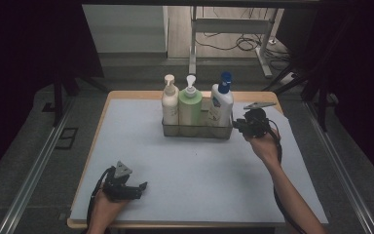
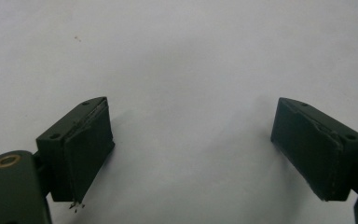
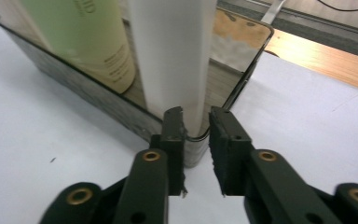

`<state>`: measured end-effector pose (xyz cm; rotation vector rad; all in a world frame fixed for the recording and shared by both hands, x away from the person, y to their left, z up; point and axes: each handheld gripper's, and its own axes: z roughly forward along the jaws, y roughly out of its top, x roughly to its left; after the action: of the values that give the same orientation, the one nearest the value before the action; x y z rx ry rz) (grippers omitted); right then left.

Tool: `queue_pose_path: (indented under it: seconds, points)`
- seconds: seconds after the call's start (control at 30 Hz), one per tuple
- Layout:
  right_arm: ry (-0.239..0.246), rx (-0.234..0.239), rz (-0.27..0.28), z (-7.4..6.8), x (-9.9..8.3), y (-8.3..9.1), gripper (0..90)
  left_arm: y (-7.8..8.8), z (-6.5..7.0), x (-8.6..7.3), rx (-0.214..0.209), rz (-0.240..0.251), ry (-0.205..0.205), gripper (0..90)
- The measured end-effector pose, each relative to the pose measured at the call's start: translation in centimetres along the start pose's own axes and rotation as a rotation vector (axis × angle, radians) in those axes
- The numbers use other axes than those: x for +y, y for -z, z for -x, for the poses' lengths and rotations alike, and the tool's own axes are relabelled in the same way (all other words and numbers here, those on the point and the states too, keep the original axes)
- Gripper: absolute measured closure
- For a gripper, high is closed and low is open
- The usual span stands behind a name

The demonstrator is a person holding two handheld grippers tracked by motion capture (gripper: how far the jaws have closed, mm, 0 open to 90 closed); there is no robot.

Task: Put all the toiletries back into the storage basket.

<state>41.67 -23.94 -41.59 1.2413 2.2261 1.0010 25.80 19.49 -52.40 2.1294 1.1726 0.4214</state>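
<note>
A clear grey tray stands at the far middle of the table and holds three pump bottles: a cream one, a green one and a white one with a blue cap. My right gripper is at the tray's right end. In the right gripper view its jaws stand narrow with the tray's corner between them, pads against it, just below the white bottle and beside the green bottle. My left gripper rests open near the front left, nothing between its jaws.
A pale sheet covers the wooden table. Beyond the far edge are a table frame and floor cables. Metal rails run along both sides.
</note>
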Motion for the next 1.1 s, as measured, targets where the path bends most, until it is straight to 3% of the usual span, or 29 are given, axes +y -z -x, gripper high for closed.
queue_pose_path:
  seconds: [0.17,0.33,0.8,1.1]
  points:
    - [-0.027,-0.032,0.006,0.5,0.1,-0.9,84.1,0.0,0.0,0.0,0.000,0.000,0.000,12.4]
    - [-0.058,-0.034,0.003,1.2,0.4,-1.8,88.4,0.0,0.0,0.0,0.000,0.000,0.000,12.4]
    - [-0.094,-0.012,-0.014,2.2,1.3,-4.7,88.7,0.0,0.0,0.0,-0.001,0.000,0.000,12.4]
    - [-0.096,0.001,-0.027,2.1,1.6,-6.1,89.4,0.0,0.0,0.0,-0.001,-0.001,0.000,12.4]
